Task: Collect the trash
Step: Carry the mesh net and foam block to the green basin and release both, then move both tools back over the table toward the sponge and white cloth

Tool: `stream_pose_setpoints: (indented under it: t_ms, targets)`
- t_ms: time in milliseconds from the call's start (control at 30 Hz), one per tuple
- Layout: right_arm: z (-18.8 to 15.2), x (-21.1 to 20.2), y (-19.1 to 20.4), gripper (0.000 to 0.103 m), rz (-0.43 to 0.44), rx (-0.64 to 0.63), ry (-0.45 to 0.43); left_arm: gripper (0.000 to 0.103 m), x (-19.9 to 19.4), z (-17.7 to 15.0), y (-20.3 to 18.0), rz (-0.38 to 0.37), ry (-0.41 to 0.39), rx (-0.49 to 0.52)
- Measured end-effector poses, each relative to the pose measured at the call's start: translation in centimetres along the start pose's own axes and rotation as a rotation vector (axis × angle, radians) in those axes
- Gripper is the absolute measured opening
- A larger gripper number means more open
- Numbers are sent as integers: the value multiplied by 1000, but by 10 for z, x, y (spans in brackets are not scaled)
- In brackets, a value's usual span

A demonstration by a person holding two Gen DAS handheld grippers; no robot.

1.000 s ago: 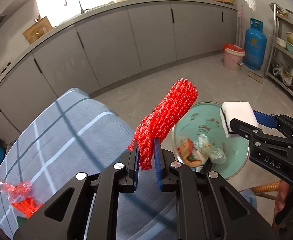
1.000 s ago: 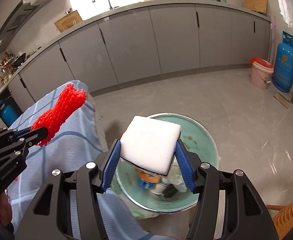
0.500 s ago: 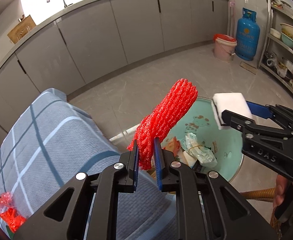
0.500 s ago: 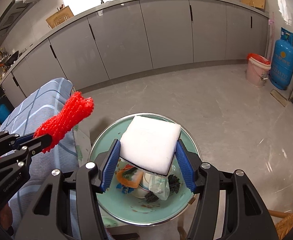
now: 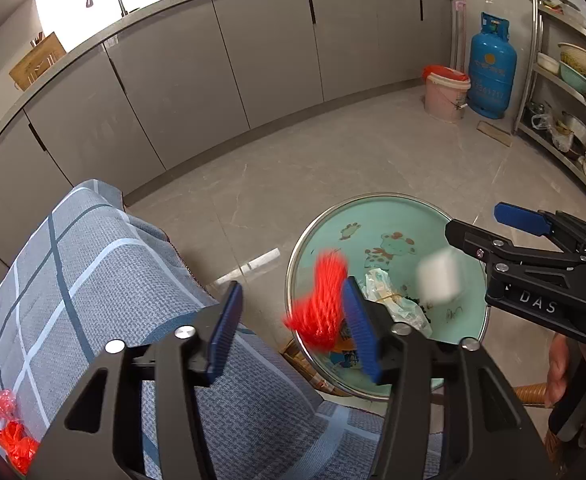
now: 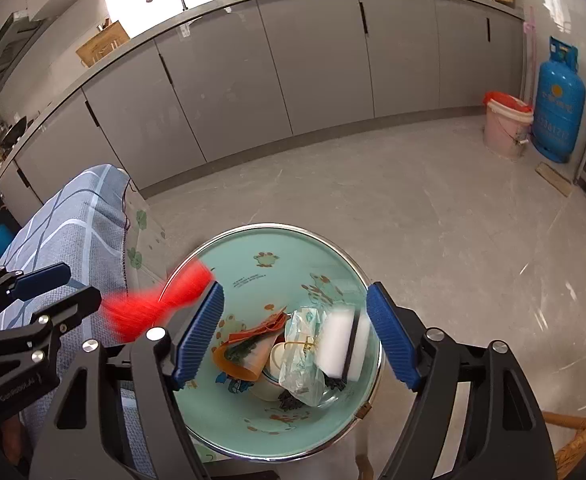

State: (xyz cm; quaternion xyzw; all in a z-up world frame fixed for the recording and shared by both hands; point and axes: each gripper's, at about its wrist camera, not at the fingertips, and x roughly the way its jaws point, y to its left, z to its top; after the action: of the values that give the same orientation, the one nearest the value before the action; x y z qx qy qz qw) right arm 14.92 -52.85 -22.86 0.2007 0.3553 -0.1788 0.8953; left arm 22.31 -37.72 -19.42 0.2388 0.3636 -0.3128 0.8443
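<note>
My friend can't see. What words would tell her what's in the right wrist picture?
The open right gripper hangs over a teal basin of trash, where a white sponge is dropping in. At left, a blurred red foam net falls from the open left gripper beside a blue checked cloth.

1. Left claw [image 5: 289, 320]: jaws now spread wide; half a second ago they pinched the red foam net [image 5: 323, 300].
2. Red foam net: released, motion-blurred, in the air at the basin [image 6: 261, 436] rim.
3. Right claw [image 6: 295, 336]: jaws now apart; earlier they clamped the white sponge [image 6: 339, 342].
4. White sponge: out of the claw, now down among the trash in the basin, against the plastic bag [image 6: 303, 354].
</note>
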Motion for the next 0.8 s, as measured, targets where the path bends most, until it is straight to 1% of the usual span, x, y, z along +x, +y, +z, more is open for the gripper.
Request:
stream_pose_setpoints:
  t_ms: [67,167,233,367,433,567,800]
  targets:
    - [-1,-2,-2,80,-2,9,-5,55,0,0,0,-3,1,1]
    - [-3,-6,-4,85,-8,19,-15,60,-1,-1,2,-1,1,-9]
    - [-4,-8,-5,86,-7,28,-16,62,-3,-3,5,7,-2,-13]
    - [-7,-10,-4,87,-18,30,-16,75,-10,-6,11,38,-16,-23]
    - [-8,-11,-3,88,-19,31,-16,77,-15,-7,15,51,-25,-27]
    - [-11,-16,0,89,-23,32,-22,80,-25,-7,28,77,-36,-48]
    - [-17,-27,4,91,-16,48,-36,81,-47,-6,58,109,-60,-113]
